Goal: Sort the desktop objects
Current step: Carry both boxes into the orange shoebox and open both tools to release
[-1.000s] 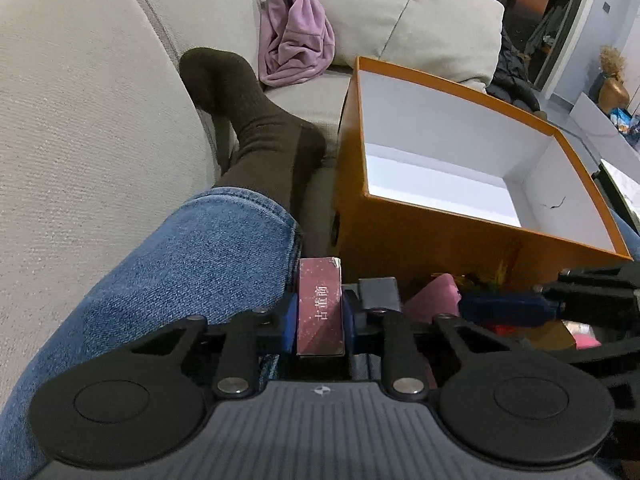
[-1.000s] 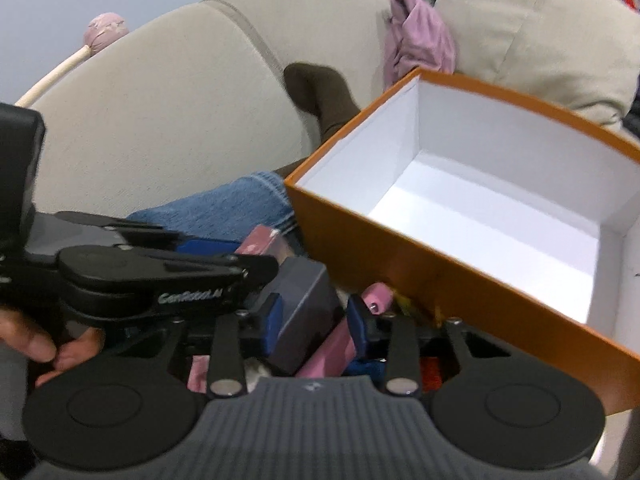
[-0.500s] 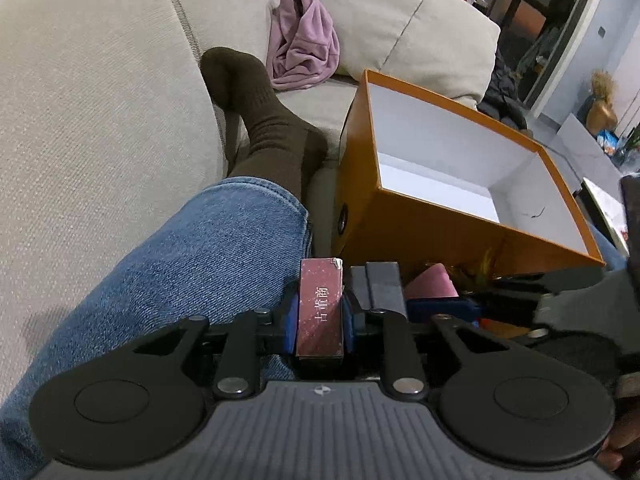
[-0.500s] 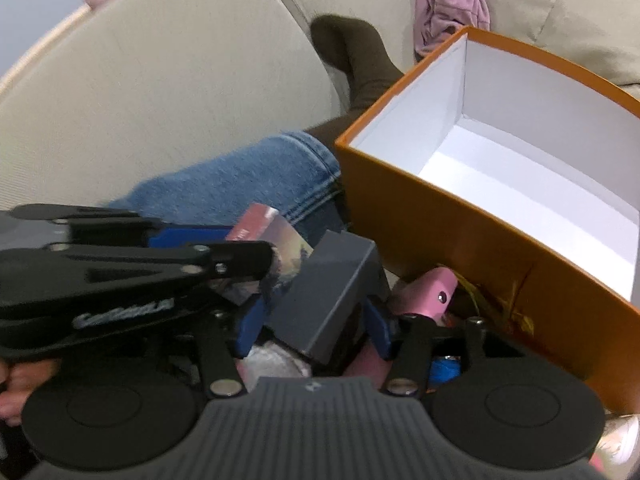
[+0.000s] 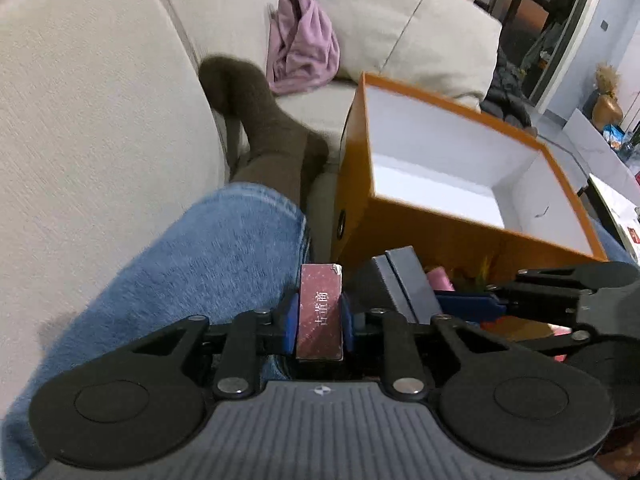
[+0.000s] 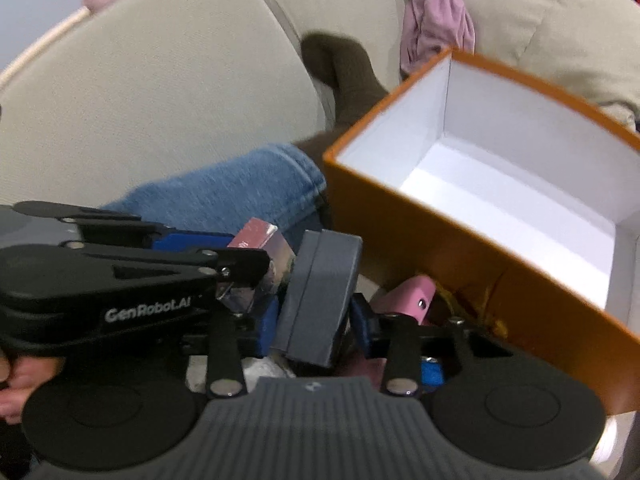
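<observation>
My left gripper (image 5: pixel 319 316) is shut on a dark red packet (image 5: pixel 320 312) with white characters, held over a jeans-clad leg; the packet also shows in the right wrist view (image 6: pixel 258 240). My right gripper (image 6: pixel 316 316) is shut on a grey box (image 6: pixel 318 296), held beside the left gripper (image 6: pixel 256 264); the box also shows in the left wrist view (image 5: pixel 408 280). An open orange box (image 5: pixel 420 224) with a white, empty inside stands just ahead (image 6: pixel 404 216). A pink object (image 6: pixel 416 296) and yellow strands lie below, by the orange wall.
A beige sofa back (image 5: pixel 92 120) rises on the left. A leg in blue jeans (image 5: pixel 208 268) and a brown sock (image 5: pixel 272 128) lie beside the box. A pink cloth (image 5: pixel 300 56) and a cushion (image 5: pixel 404 28) lie behind.
Both grippers have lifted with their objects. The grey box has come up clear of the pile and sits closer to the orange box's near wall.
</observation>
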A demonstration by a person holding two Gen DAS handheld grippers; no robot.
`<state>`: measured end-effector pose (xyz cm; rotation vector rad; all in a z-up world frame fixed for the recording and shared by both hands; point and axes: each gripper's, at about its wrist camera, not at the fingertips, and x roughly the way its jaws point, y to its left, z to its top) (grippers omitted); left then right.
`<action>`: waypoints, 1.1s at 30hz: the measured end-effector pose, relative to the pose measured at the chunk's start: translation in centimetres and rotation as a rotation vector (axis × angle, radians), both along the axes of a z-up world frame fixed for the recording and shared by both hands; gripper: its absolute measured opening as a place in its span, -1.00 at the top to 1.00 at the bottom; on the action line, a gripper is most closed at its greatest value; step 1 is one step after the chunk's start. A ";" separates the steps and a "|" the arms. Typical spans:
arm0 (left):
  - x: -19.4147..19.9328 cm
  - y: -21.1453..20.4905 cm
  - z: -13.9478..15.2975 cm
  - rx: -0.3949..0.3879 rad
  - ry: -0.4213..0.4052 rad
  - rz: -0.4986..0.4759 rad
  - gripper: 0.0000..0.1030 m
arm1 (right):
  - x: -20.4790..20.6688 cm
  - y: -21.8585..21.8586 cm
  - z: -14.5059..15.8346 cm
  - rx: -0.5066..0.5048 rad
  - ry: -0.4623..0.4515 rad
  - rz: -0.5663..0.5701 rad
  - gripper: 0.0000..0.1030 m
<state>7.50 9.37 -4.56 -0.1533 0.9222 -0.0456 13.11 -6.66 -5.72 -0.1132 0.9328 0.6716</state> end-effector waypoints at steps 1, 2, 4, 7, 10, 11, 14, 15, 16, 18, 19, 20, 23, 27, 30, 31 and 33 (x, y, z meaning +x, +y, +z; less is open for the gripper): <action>-0.2 0.0 0.6 0.003 -0.016 0.003 0.51 | -0.3 -0.4 0.7 0.014 -0.022 0.001 0.26; -0.5 -0.1 1.3 0.007 -0.034 0.006 0.51 | -0.6 -0.8 1.4 0.029 -0.037 0.001 0.27; -0.9 -0.2 3.0 0.023 -0.074 0.007 0.51 | -0.6 -1.8 2.7 0.071 -0.056 0.004 0.30; -0.9 -0.7 5.3 0.052 -0.129 0.004 0.51 | -0.3 -2.5 4.5 0.144 -0.089 -0.002 0.31; -0.5 -1.3 7.4 0.066 -0.187 -0.007 0.51 | 0.0 -4.0 6.5 0.211 -0.134 -0.025 0.31; -0.2 -1.5 8.1 0.069 -0.203 -0.009 0.51 | 0.2 -4.5 7.2 0.227 -0.155 -0.039 0.31; 0.8 -2.4 9.7 0.071 -0.249 -0.015 0.51 | 1.3 -6.1 8.8 0.267 -0.204 -0.110 0.31; 1.3 -2.7 10.1 0.067 -0.261 -0.021 0.51 | 1.8 -6.7 9.1 0.278 -0.213 -0.137 0.31; 1.8 -3.1 10.4 0.062 -0.271 -0.029 0.51 | 2.6 -7.2 9.3 0.286 -0.216 -0.167 0.31; 3.0 -3.9 10.5 0.043 -0.279 -0.054 0.51 | 3.8 -8.6 9.3 0.302 -0.192 -0.224 0.31; 3.7 -4.3 10.3 0.035 -0.276 -0.068 0.51 | 4.7 -9.1 8.9 0.310 -0.169 -0.249 0.31; 4.7 -4.9 10.0 0.027 -0.268 -0.087 0.51 | 5.6 -9.6 8.2 0.321 -0.139 -0.273 0.31; 7.1 -6.5 8.3 0.044 -0.225 -0.124 0.51 | 7.7 -10.7 6.0 0.332 -0.073 -0.340 0.30; 9.4 -7.6 5.0 0.072 -0.135 -0.148 0.51 | 9.7 -11.3 3.4 0.329 -0.011 -0.372 0.30; 10.5 -8.0 2.8 0.109 -0.074 -0.162 0.51 | 10.4 -11.3 1.6 0.318 0.033 -0.377 0.30; 10.9 -8.1 2.1 0.122 -0.054 -0.167 0.51 | 10.4 -11.1 1.0 0.308 0.045 -0.375 0.30; 10.9 -8.2 1.4 0.139 -0.031 -0.178 0.52 | 10.2 -11.1 0.0 0.298 0.071 -0.368 0.30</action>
